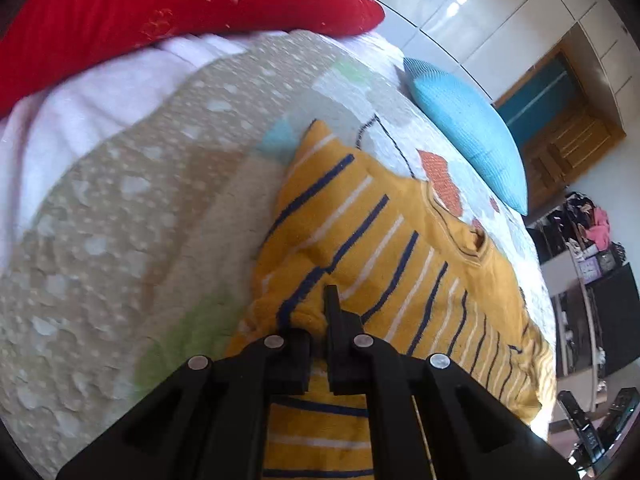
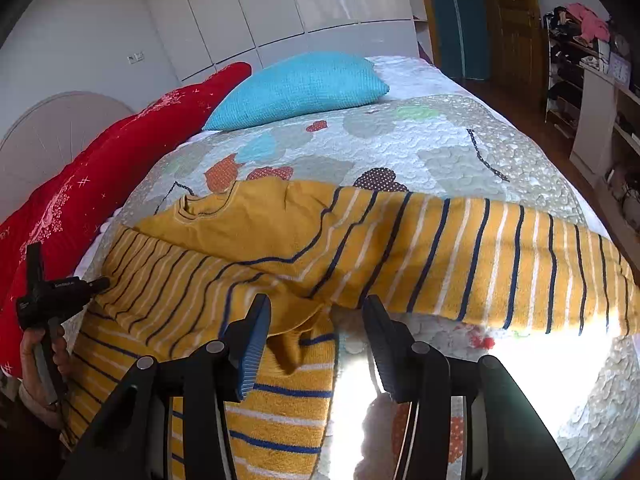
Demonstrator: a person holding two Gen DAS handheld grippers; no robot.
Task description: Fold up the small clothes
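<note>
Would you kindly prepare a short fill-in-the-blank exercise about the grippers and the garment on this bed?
1. The left gripper is ____ on a fold of the striped yellow sweater.
2. The right gripper has its jaws ____.
3. The pillow beside the red cushion is ____ in colour.

Missing words: shut; open; blue

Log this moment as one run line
left gripper: shut on sweater | right gripper: open above hem | sleeve spread right on quilt
</note>
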